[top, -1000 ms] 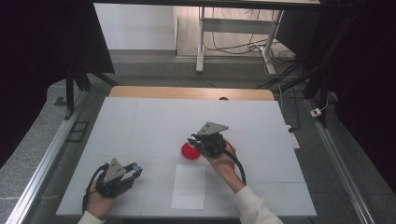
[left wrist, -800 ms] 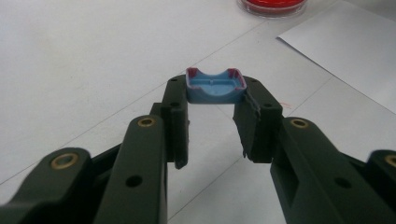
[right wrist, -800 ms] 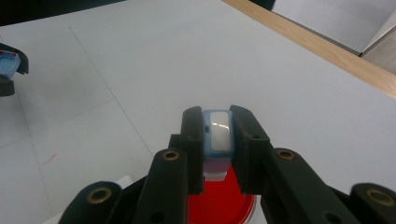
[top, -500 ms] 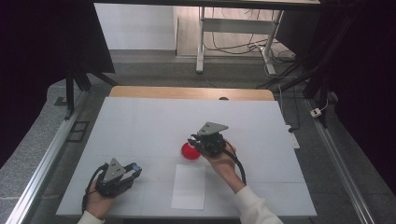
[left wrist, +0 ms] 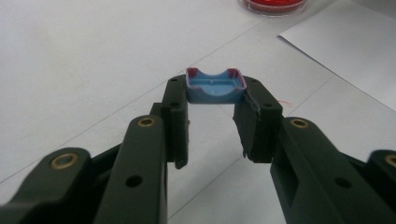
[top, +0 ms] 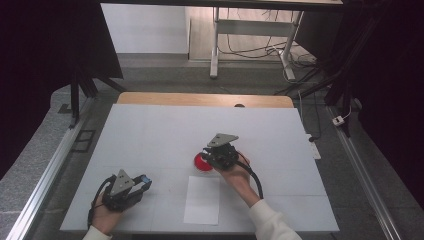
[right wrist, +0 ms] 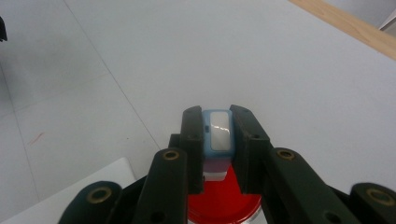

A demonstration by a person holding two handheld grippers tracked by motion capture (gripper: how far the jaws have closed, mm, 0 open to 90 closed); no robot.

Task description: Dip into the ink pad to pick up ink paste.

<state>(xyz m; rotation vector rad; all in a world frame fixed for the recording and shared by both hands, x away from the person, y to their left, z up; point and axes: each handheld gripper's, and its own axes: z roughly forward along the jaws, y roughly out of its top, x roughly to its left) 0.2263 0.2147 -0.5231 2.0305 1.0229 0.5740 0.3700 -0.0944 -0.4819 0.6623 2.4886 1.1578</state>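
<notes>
White tabletop [top: 150,130] spreads wide and bare around your hands, its wooden far edge [top: 200,99] well off. Your paper sheet [top: 202,199] lies near the front edge, just beside the red dish [top: 201,162]. Your right gripper [top: 220,154] pinches a blue stamp [right wrist: 218,133] over that dish. Your left gripper [top: 131,186], by the near-left corner, clamps the blue cap [left wrist: 215,86].

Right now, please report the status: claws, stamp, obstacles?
Left claw shut on blue cap. Right claw shut on blue stamp, over red ink pad. Nothing blocking.
</notes>
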